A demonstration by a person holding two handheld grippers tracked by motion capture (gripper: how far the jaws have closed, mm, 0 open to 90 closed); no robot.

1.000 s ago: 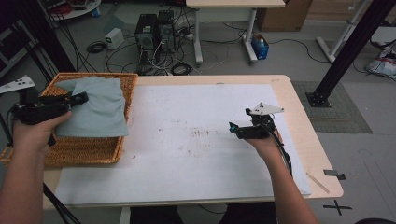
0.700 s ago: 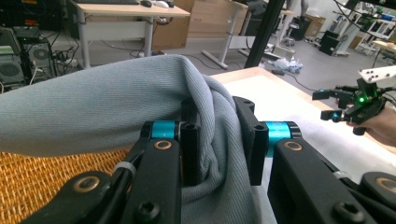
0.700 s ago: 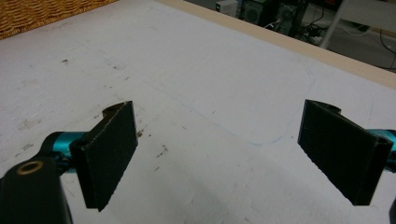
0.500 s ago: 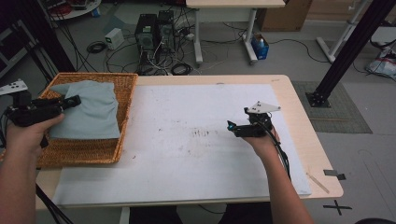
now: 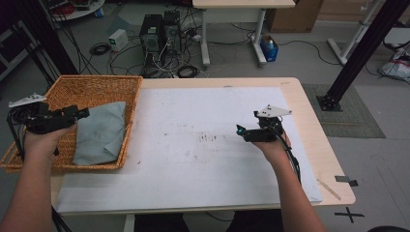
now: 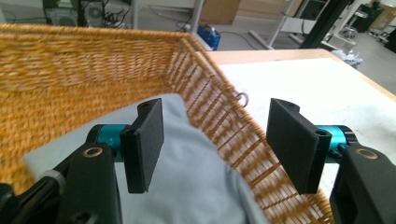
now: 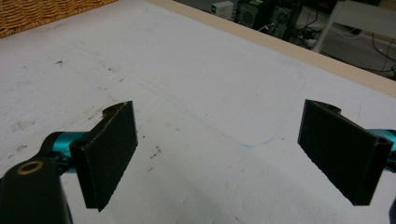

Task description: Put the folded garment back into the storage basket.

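Now the left tongs [image 6: 215, 144] have just opened, releasing the grey cloth [image 5: 99, 133] into the basket [image 5: 96, 84]; right tongs [image 7: 233, 154] gape.

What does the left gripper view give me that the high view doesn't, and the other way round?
Left gripper view alone: the left gripper's pads standing apart, just opened, nothing pinched, and a small metal ring on the basket rim. High view alone: the right gripper over the white mat, both forearms, the whole cloth lying in the basket. Both share: cloth, basket, mat.
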